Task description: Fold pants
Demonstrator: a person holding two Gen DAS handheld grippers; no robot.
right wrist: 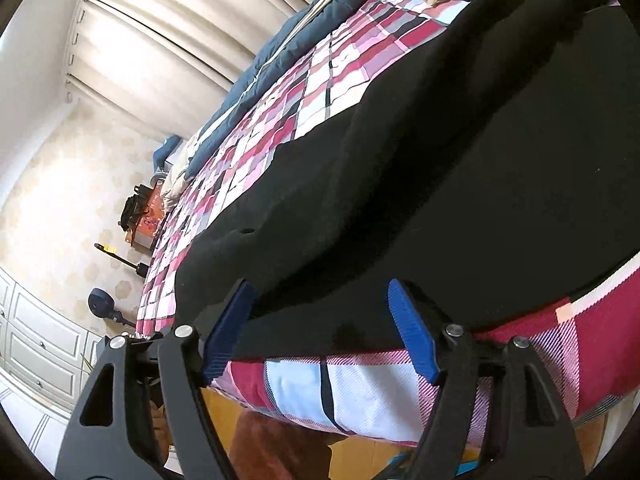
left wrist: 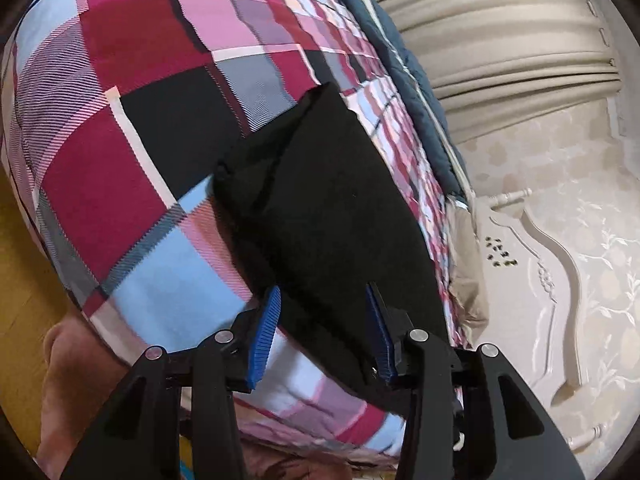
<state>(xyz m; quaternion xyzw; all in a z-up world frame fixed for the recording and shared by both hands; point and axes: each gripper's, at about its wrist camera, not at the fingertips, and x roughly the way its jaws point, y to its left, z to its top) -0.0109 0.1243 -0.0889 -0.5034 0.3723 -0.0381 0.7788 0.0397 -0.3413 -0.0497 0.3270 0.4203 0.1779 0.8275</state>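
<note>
My left gripper (left wrist: pixel 320 332) and right gripper (right wrist: pixel 320 328) both hang spread over the black pants (right wrist: pixel 440 168) at lower centre (nothing pinched); next, nip that near hem and fold.

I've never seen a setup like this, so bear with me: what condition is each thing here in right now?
pants: black, lying on the bed, between both pairs of pads.
left gripper: open, astride the pants' edge.
right gripper: open, astride the pants' edge.
bedspread: plaid, spread over the bed.
curtain: drawn.
</note>
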